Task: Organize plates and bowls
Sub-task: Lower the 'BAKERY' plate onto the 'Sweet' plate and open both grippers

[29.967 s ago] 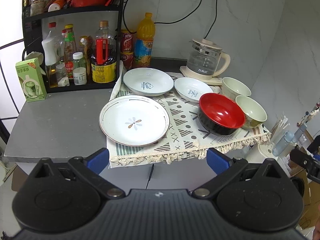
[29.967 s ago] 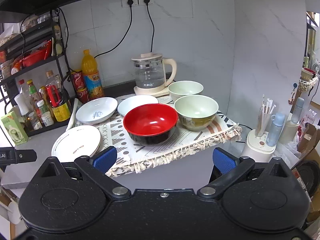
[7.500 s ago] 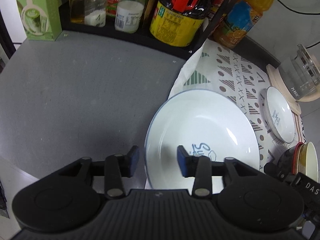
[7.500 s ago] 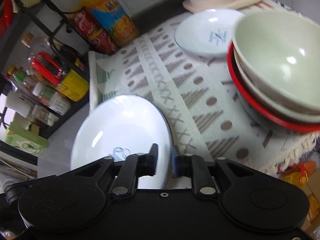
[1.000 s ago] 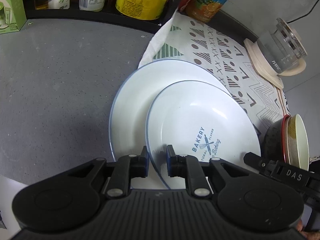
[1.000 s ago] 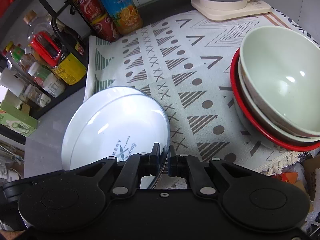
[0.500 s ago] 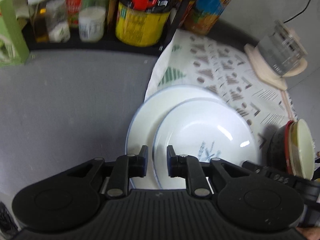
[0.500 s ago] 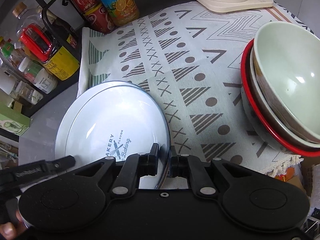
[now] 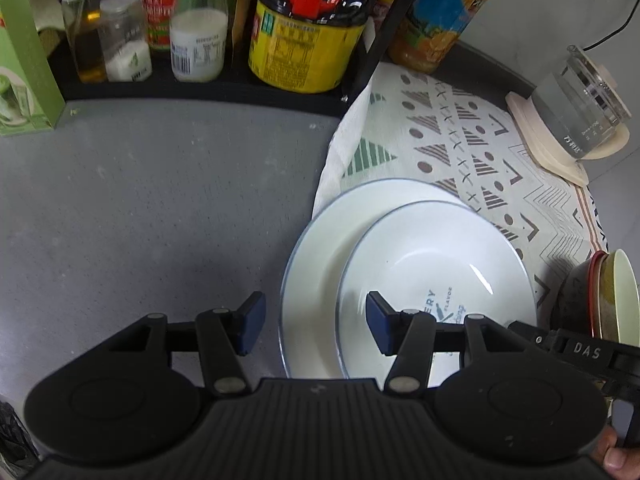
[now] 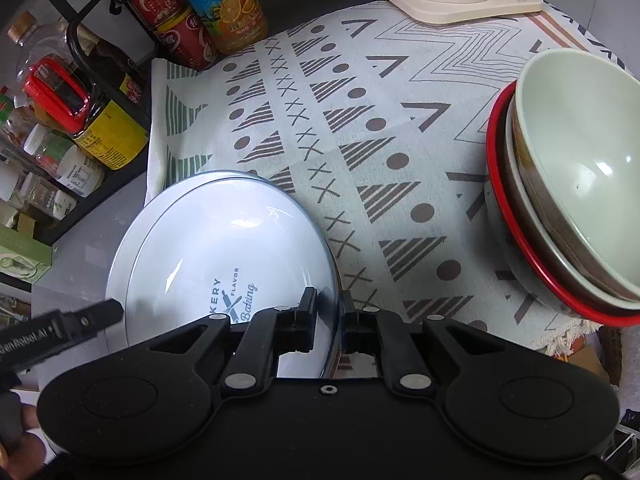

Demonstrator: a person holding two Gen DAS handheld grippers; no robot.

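Since a second earlier my left gripper (image 9: 312, 328) had just been opening, letting go of the bakery plate (image 9: 440, 272), which sat off-centre on the larger plate (image 9: 320, 256). My right gripper (image 10: 330, 320) pinched its rim; pulling away carelessly could have slid it.

Glass kettle (image 9: 580, 112) and orange-drink bottle (image 10: 218, 4) border patterned cloth (image 10: 360, 132).
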